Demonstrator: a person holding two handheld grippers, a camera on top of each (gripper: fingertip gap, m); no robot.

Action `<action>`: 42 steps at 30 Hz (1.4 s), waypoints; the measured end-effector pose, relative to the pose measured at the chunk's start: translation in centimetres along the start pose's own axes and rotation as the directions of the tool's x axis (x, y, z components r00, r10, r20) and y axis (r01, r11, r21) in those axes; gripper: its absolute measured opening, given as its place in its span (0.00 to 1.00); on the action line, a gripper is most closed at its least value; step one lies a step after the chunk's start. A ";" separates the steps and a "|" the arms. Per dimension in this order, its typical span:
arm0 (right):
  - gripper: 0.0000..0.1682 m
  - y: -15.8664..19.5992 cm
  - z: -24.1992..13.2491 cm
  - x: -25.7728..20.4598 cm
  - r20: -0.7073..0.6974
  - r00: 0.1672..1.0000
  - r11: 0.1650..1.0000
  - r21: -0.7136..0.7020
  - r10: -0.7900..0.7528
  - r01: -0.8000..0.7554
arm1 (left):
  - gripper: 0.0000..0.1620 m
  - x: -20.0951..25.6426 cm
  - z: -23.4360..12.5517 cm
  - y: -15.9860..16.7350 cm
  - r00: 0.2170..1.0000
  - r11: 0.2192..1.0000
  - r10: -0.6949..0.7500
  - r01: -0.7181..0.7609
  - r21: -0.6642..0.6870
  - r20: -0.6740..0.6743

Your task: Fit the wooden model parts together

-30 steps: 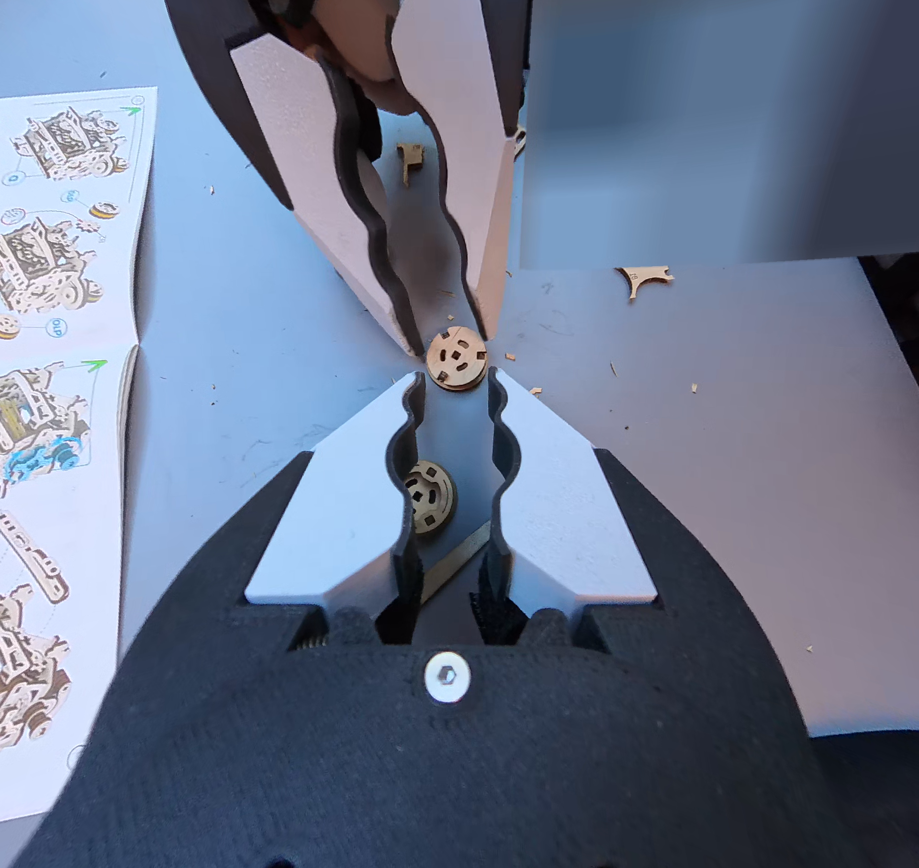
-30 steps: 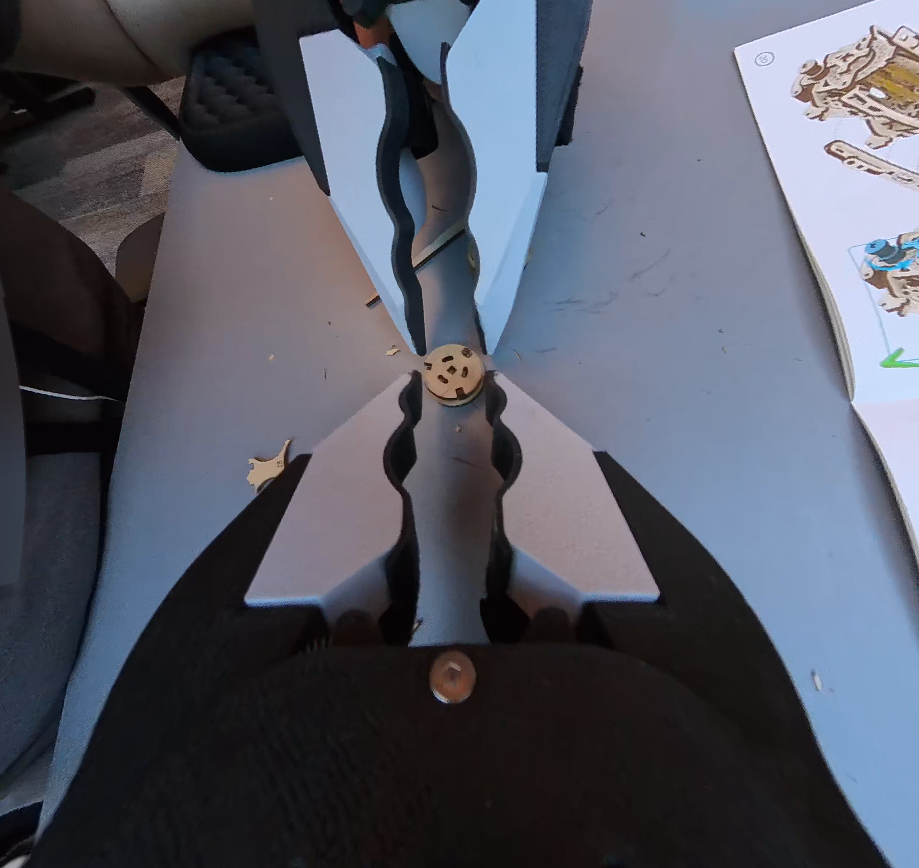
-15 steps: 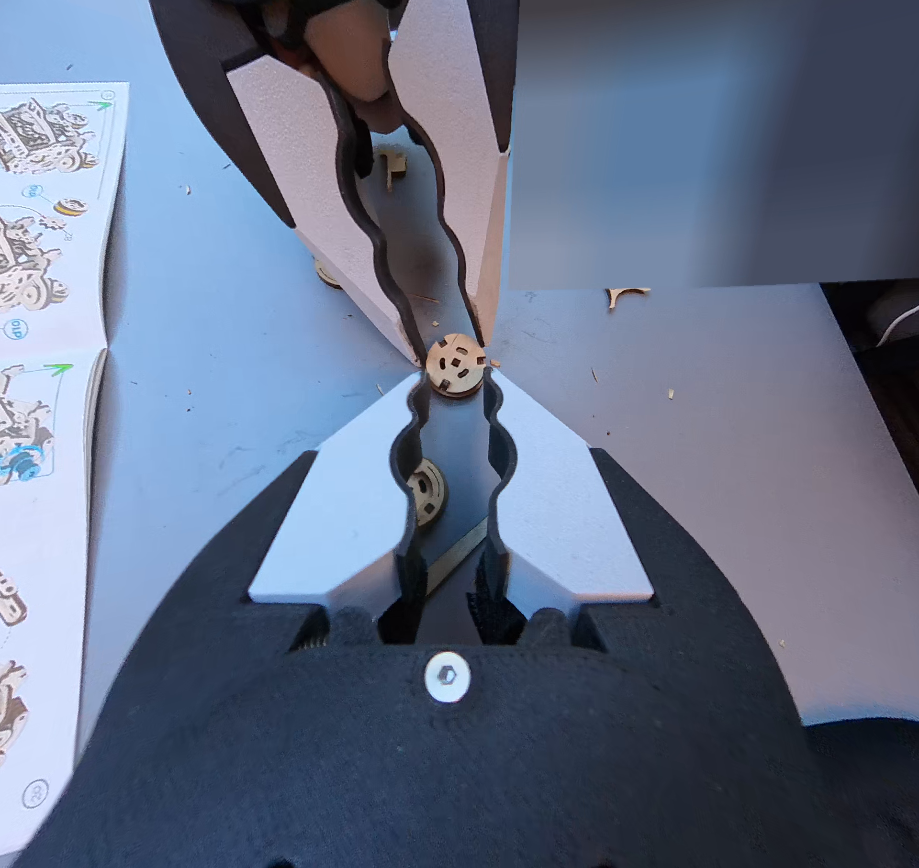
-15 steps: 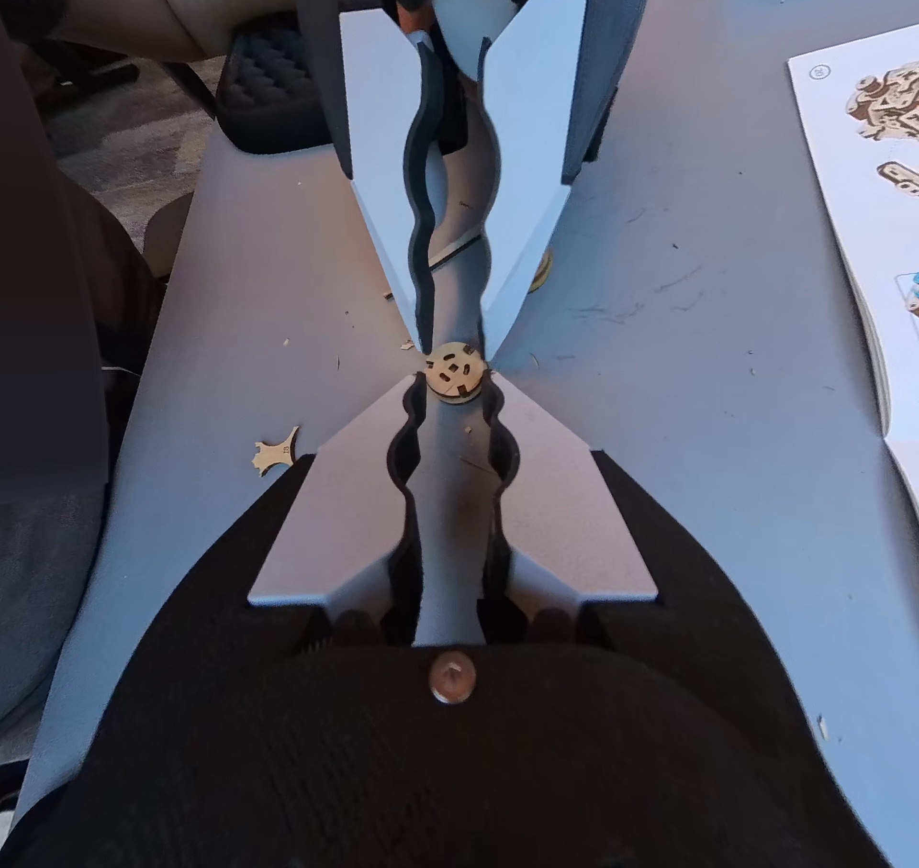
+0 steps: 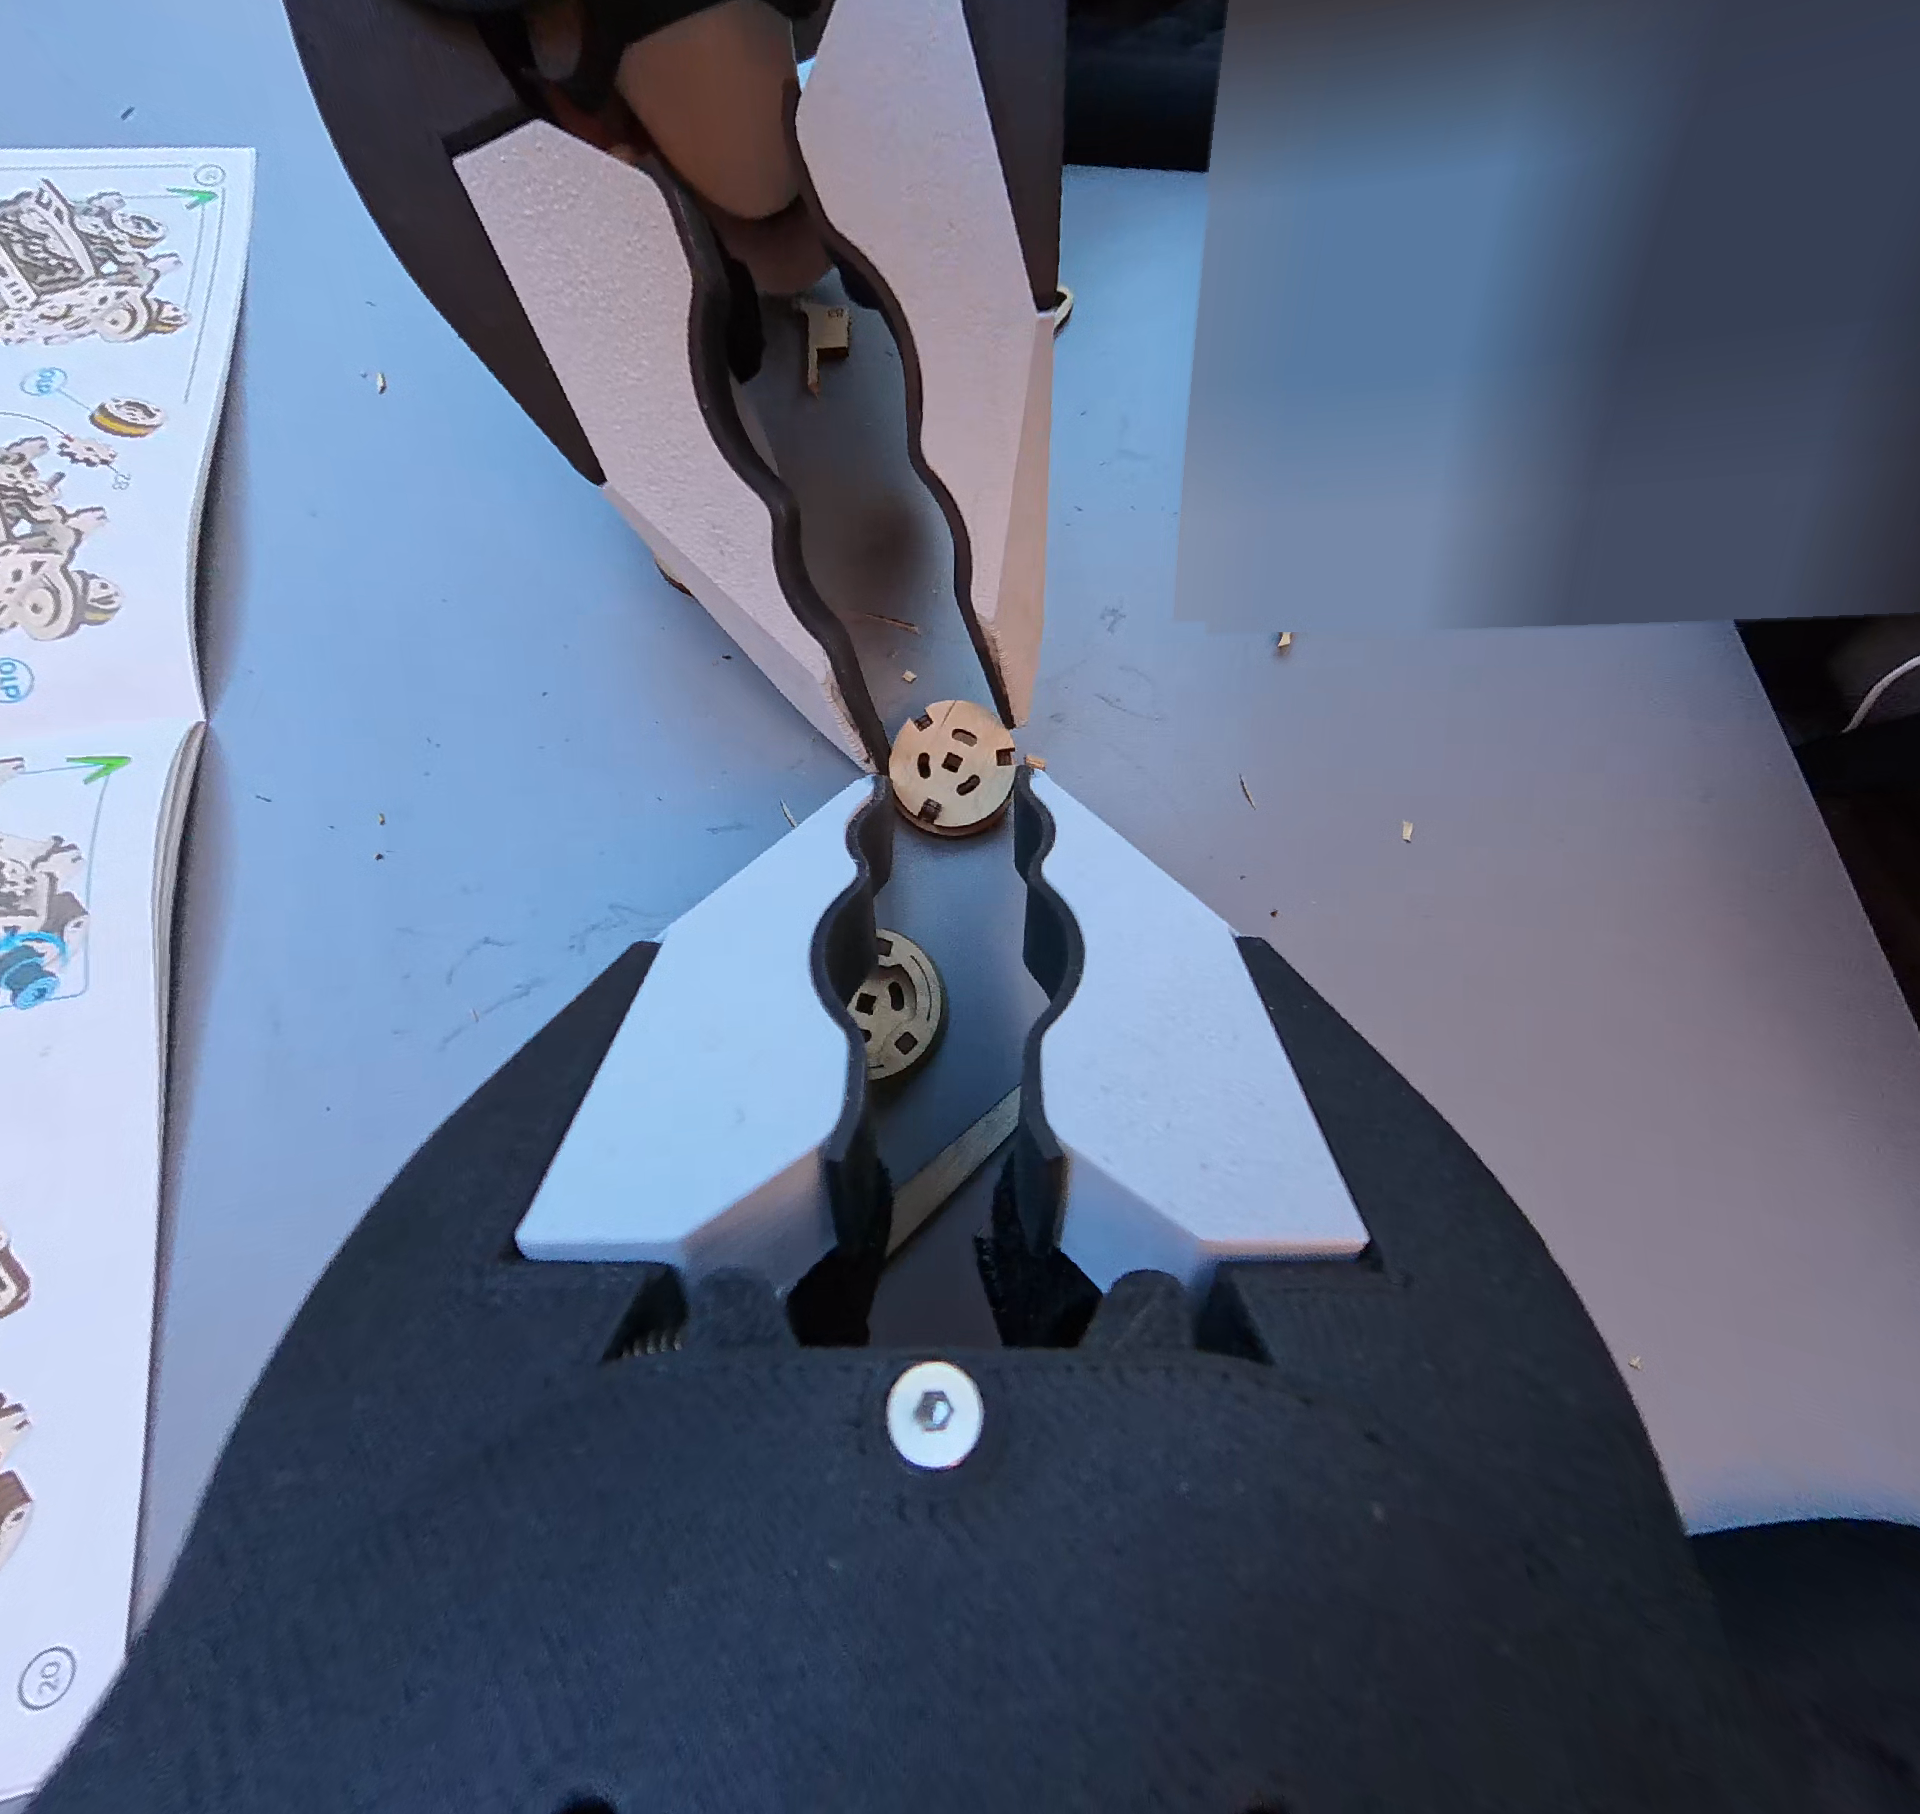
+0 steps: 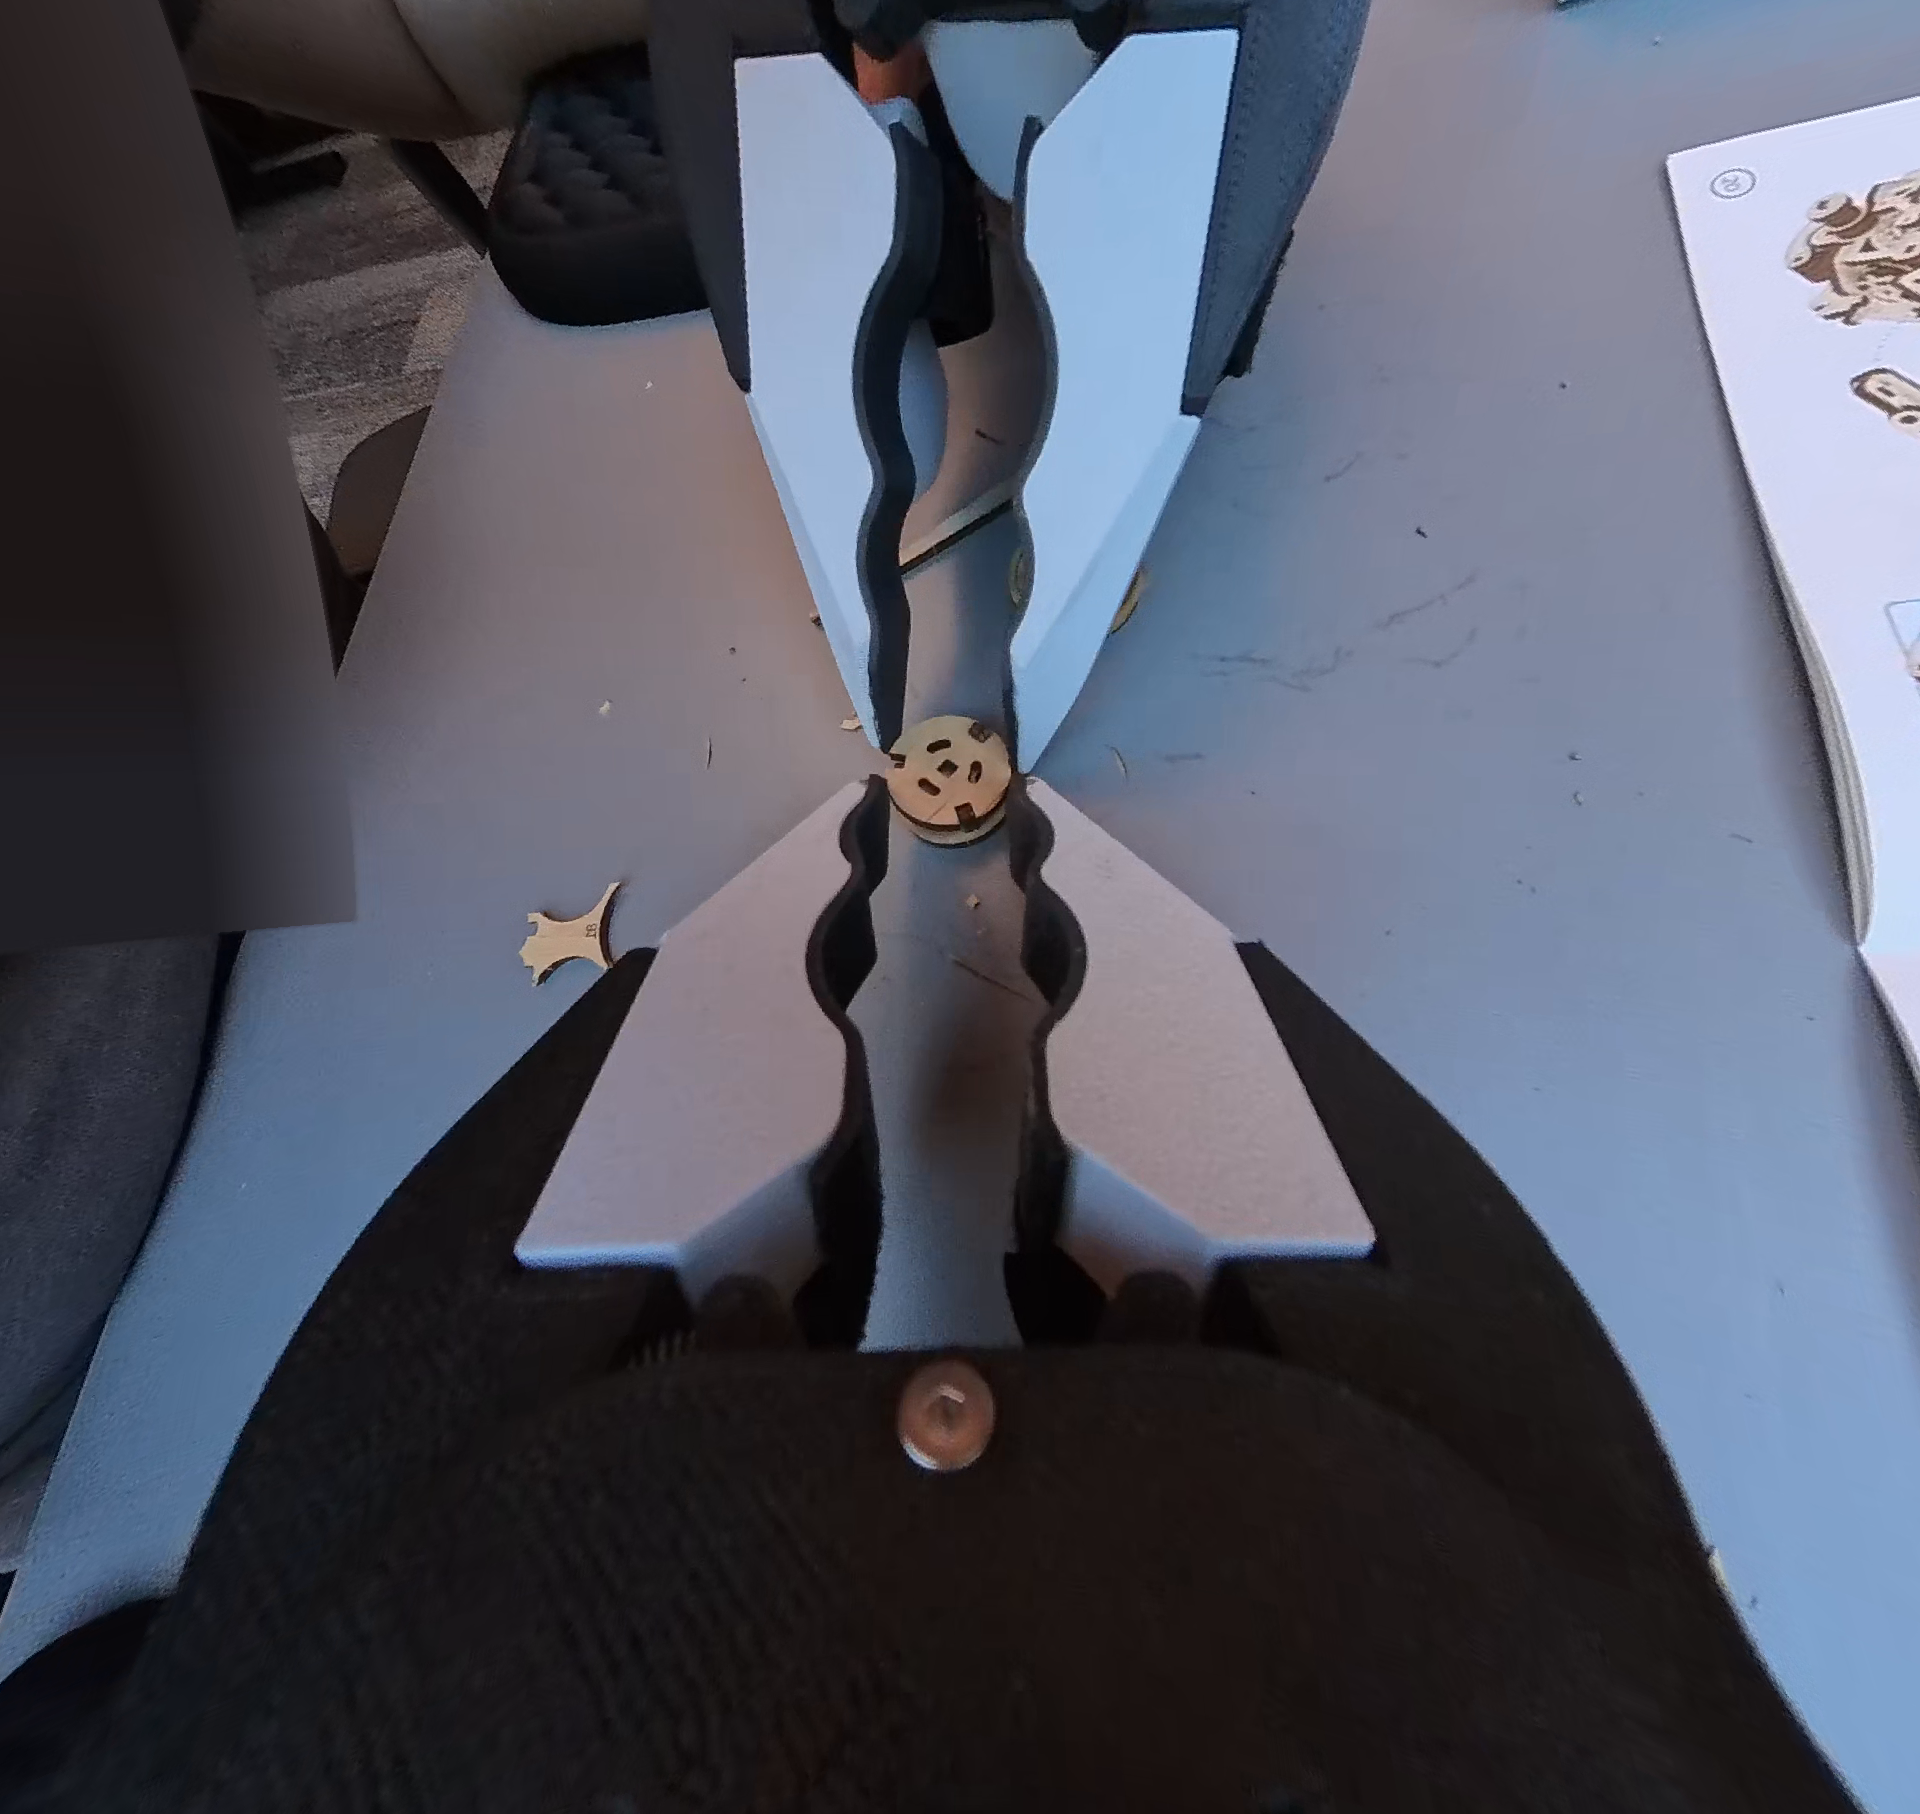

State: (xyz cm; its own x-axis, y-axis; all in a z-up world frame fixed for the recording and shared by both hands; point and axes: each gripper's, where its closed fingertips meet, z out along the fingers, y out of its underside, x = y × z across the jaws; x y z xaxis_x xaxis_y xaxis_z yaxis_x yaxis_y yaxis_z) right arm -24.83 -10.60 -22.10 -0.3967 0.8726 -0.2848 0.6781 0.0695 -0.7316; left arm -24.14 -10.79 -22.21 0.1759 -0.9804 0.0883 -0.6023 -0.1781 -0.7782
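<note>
At the centre of both views a small round wooden disc [image 5: 953, 769] is pinched from two opposite sides. The left gripper [image 5: 951, 793] reaches up from the bottom of its frame. The right gripper [image 6: 948, 796] meets it tip to tip, and each appears in the other's view coming down from the top. Both pairs of jaws are drawn narrow, closed on the disc's rim. The double grip probably steadies the piece, or presses its layers together, just above the grey surface [image 5: 1455, 933].

The disc is pale plywood, laser-cut with small dark slots and notches. In the right wrist view its edge looks like two stacked layers. The jaws have wavy black rubber linings on smooth white wedge-shaped bodies, set in rough black housings.

A second slotted disc [image 5: 896, 1004] lies flat on the surface in the lower centre of the left wrist view, seen through the gap between the jaws, beside a thin wooden strip [image 5: 961, 1162]. A curved wooden offcut [image 6: 569, 941] sits at mid-left of the right wrist view. An open instruction booklet [image 5: 94, 725] fills the left edge of the left wrist view. Wood crumbs speckle the scuffed surface.
</note>
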 end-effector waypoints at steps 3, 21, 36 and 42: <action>0.13 0.0 0.0 0.0 0.000 1.000 1.000 -0.003 -0.005 0.005 | 0.13 0.0 0.0 0.0 1.000 1.000 0.000 0.000 -0.004 -0.002; 0.12 0.1 0.0 0.0 0.048 0.999 1.000 -0.007 -0.005 0.006 | 0.12 -0.1 0.0 0.1 0.999 0.999 -0.035 0.035 -0.012 -0.026; 0.12 0.1 -0.1 0.1 0.102 0.994 0.999 -0.016 -0.040 0.042 | 0.12 -0.1 0.1 0.2 1.000 1.000 0.001 -0.001 -0.029 -0.011; 0.12 0.3 0.0 0.1 0.080 0.994 0.997 -0.025 -0.075 0.078 | 0.12 -0.2 0.2 0.2 0.999 0.998 0.040 -0.040 -0.038 0.023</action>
State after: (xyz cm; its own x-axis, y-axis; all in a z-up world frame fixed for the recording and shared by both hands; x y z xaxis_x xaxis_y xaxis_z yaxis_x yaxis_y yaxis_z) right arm -24.67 -10.47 -22.41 -0.4949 0.8235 -0.2773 0.6604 0.1490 -0.7360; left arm -24.13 -10.65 -22.53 0.1692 -0.9847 0.0425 -0.6379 -0.1423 -0.7568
